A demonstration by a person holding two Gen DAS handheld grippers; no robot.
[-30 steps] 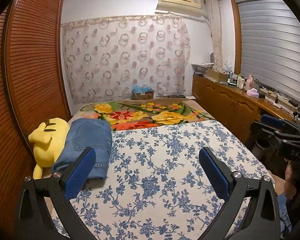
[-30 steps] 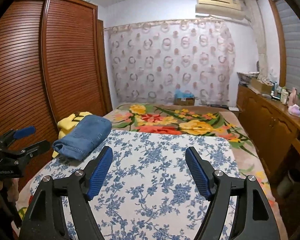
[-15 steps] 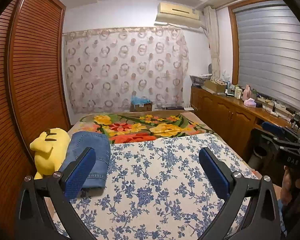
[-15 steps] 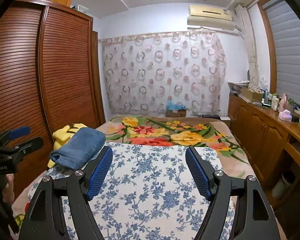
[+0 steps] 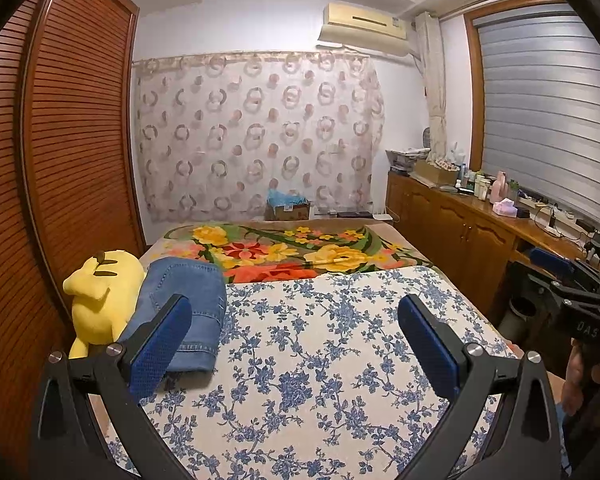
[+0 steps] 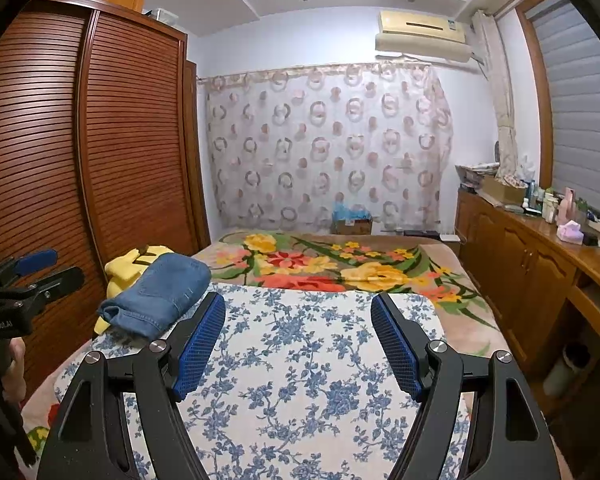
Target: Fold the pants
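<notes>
Folded blue denim pants: compact stack, lying at left edge of bed, on blue-floral white bedspread. Pants touching yellow plush toy on wardrobe side. Beyond bedspread: flower-print blanket. Brown louvred wooden wardrobe left of bed.

Left gripper: blue-padded fingers spread wide, gripping nothing, raised above bed. Right gripper: fingers spread wide, gripping nothing, well apart from pants.
</notes>
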